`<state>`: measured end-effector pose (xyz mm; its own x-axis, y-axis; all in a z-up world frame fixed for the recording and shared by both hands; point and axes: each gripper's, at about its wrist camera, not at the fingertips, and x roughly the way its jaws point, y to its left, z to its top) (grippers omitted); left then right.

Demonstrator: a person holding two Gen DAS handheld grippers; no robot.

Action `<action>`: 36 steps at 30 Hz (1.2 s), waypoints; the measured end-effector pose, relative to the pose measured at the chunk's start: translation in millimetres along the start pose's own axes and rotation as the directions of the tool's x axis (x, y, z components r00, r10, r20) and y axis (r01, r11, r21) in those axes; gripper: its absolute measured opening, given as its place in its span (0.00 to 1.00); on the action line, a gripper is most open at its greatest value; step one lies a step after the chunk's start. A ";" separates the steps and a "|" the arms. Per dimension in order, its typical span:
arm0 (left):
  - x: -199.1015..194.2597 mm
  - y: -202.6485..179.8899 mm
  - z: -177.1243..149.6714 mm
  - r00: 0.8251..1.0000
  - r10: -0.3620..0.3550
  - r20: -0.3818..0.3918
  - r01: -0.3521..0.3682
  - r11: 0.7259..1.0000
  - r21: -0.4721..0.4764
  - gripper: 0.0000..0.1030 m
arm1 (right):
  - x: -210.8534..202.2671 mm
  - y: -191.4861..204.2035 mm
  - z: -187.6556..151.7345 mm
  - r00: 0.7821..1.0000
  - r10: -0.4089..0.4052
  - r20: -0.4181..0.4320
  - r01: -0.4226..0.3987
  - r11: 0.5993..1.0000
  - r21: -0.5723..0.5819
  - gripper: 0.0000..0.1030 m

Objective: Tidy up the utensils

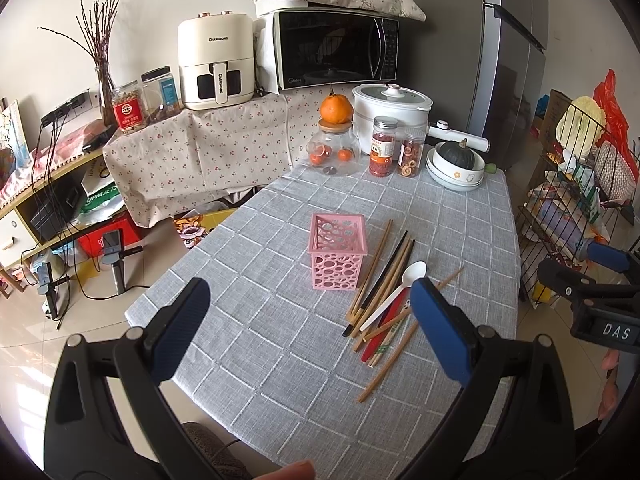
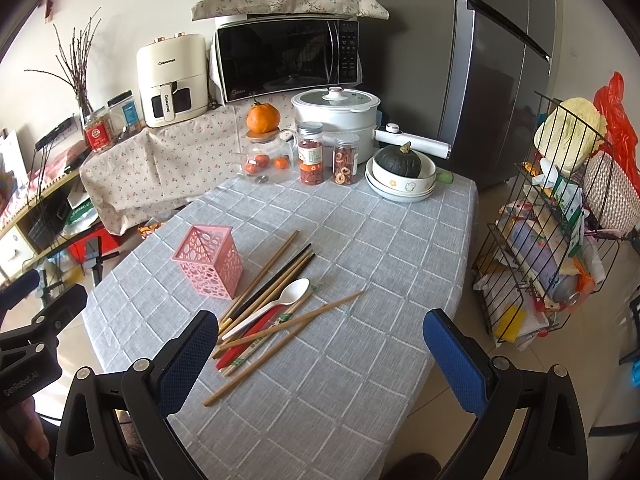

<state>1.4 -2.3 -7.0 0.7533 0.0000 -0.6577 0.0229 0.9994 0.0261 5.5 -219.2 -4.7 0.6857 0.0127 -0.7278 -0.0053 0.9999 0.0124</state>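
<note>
Hovering above the near edge of the table, the left gripper has its jaws spread wide and holds nothing; its blue pads frame the grey checked cloth. The right gripper hangs likewise over the near side of the table, jaws spread, nothing between them. The pink utensil holder stands upright on the cloth near the table's middle, its perforated walls visible and its interior showing no contents. Just beside it, on its right in both views, lies a loose pile of utensils: several wooden chopsticks, one black chopstick, a white plastic spoon and red chopsticks, overlapping one another and fanned at varying angles. One wooden chopstick lies nearest the camera, apart from the pile's core at its lower end. At the far end of the table stand a glass jar topped by an orange, two spice jars, a white cooker and stacked bowls holding a dark squash.
</note>
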 end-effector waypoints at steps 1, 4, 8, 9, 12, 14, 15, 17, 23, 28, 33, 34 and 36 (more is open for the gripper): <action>-0.2 0.4 0.3 1.000 0.000 0.000 0.000 1.000 -0.001 0.97 | 0.1 0.0 0.0 1.000 0.000 0.000 0.000 1.000 0.000 1.00; -0.1 0.3 0.1 1.000 -0.002 -0.002 0.002 1.000 -0.005 0.97 | 0.2 -0.5 -0.2 1.000 -0.001 -0.001 0.001 1.000 0.000 1.00; -2.7 0.1 0.8 1.000 -0.002 0.002 0.002 1.000 -0.006 0.97 | 0.2 -0.8 -1.1 1.000 -0.002 -0.001 0.002 1.000 0.005 1.00; -3.2 0.2 1.1 1.000 -0.003 0.002 0.003 1.000 -0.007 0.97 | 0.0 -1.0 -1.3 1.000 -0.002 0.000 0.002 1.000 0.006 1.00; -3.4 -0.2 1.1 1.000 -0.002 0.001 0.002 1.000 -0.006 0.97 | -0.5 -0.4 -2.7 1.000 -0.004 0.001 0.004 1.000 0.010 1.00; -3.3 0.2 1.1 1.000 -0.003 0.001 0.003 1.000 -0.007 0.97 | 0.8 -0.9 -1.9 1.000 -0.003 -0.001 0.003 1.000 0.012 1.00; -3.6 0.0 1.0 1.000 -0.002 0.000 0.002 1.000 -0.006 0.97 | 0.7 -1.0 -2.1 1.000 -0.003 -0.001 0.003 1.000 0.013 1.00; -3.5 0.4 0.9 1.000 -0.003 0.002 0.003 1.000 -0.007 0.97 | 0.5 -0.8 -2.5 1.000 -0.002 -0.001 0.002 1.000 0.014 1.00; -3.8 0.2 1.7 1.000 -0.003 -0.001 0.003 1.000 -0.005 0.97 | 1.0 -3.0 -1.3 1.000 -0.003 -0.001 0.003 1.000 0.013 1.00; 1.0 1.9 3.2 0.999 -0.022 -0.026 0.022 1.000 -0.012 0.97 | 7.5 -5.8 0.1 0.999 0.020 -0.036 -0.019 1.000 0.023 1.00; 22.1 -7.3 4.0 0.992 -0.059 -0.111 0.066 0.996 0.057 0.97 | 32.2 -17.5 6.9 0.991 0.044 -0.130 -0.036 0.998 0.060 1.00; 27.9 -11.4 4.4 0.987 -0.072 -0.140 0.084 0.993 0.079 0.97 | 37.9 -21.4 8.7 0.988 0.041 -0.148 -0.031 0.997 0.067 1.00; 39.7 -19.0 7.4 0.973 -0.114 -0.200 0.137 0.985 0.107 0.97 | 51.4 -29.8 12.3 0.982 0.034 -0.187 -0.019 0.996 0.083 1.00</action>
<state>35.8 -21.5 -28.1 0.5988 -0.1070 -0.7937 0.1967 0.9803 0.0162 49.9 -248.4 -34.0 0.5371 0.0477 -0.8422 0.0416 0.9957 0.0829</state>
